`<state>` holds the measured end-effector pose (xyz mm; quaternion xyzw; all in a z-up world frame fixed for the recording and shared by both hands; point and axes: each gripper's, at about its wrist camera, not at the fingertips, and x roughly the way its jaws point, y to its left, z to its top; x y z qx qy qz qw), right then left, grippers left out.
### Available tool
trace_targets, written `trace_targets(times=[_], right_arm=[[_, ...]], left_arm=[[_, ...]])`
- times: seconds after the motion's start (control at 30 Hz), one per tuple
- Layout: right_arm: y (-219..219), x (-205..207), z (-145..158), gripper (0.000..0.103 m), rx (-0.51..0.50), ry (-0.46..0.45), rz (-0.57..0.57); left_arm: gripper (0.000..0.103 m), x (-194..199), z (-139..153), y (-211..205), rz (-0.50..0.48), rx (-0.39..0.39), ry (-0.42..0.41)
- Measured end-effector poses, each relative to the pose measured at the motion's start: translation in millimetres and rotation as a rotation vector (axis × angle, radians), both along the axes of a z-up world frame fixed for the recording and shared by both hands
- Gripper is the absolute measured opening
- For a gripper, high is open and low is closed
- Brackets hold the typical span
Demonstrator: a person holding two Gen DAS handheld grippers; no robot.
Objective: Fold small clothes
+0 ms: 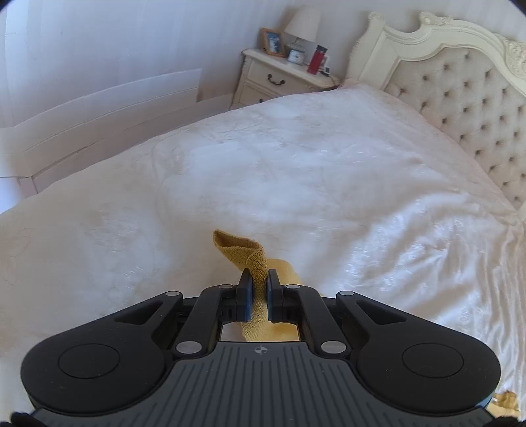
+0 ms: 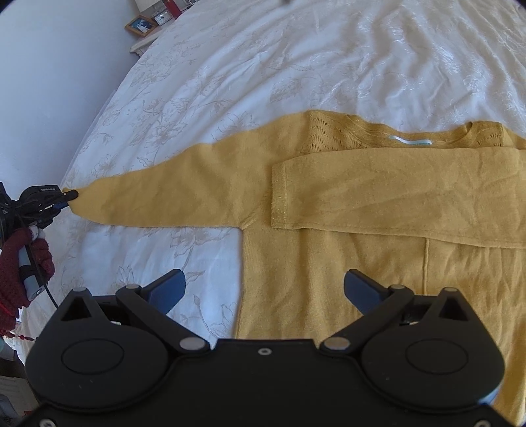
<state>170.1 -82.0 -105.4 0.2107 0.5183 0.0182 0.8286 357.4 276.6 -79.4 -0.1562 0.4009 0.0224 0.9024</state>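
Mustard-yellow knit sweater [image 2: 361,230] spread flat on a white floral bedspread [image 2: 230,65], neckline and label toward the headboard, body toward the viewer. One sleeve [image 2: 394,193] already laid across the chest, cuff ending near the middle — likely the first fold done. Other sleeve [image 2: 164,197] stretched straight out to the side over bare bedspread, tapering to its cuff.

Cuff [image 1: 243,249] pinched between the pads of the left hand-held gripper [image 1: 259,279], jaws pressed together on the knit; ribbed end poking up past the fingertips, more fabric trailing beneath. Same grip visible from the right-wrist view at the far left edge [image 2: 70,194], with a hand in a dark red knitted glove [image 2: 19,269] on the handle. Grip at the very tip seemingly chosen so the whole sleeve follows when carried over the body.

Right hand-held gripper [image 2: 264,289] hovering above the sweater's lower side edge, jaws spread wide, nothing between them, touching nothing that can be seen. Probably waiting to steady the body or take a hem afterward.

Beyond the garment: wide empty stretch of bedspread, giving room for folding. Cream tufted headboard [image 1: 460,108] at the far end. Bedside cabinet [image 1: 279,78] beside it, carrying a lamp [image 1: 304,19], a framed photo [image 1: 273,41] and a red container [image 1: 317,59].
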Motion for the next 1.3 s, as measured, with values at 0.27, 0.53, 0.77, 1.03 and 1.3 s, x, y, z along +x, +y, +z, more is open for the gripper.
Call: trace_targets(times=[0.27, 0.53, 0.77, 1.03, 1.3], right_arm=[[-35.4, -33.8, -6.1, 0.102, 0.041, -0.005, -0.035], [-89.0, -62.0, -14.6, 0.102, 0.094, -0.024, -0.03], [-154.1, -92.7, -25.3, 0.102, 0.124, -0.016, -0.076], [-201.1, -108.8, -35.0, 0.102, 0.117, 0.002, -0.103], [-195.6, -79.0, -31.1, 0.102, 0.124, -0.05, -0.097]], left_arm=[[0.008, -47.6, 49.5, -95.2, -0.145, -0.006, -0.092], [0.008, -90.4, 55.2, -214.7, -0.268, -0.033, -0.08], [0.01, -116.6, 17.9, -326.7, -0.4, 0.011, -0.002], [0.024, -146.5, -7.9, -393.1, -0.515, 0.063, 0.057], [0.035, -169.7, -31.2, -376.2, -0.58, 0.225, 0.1]])
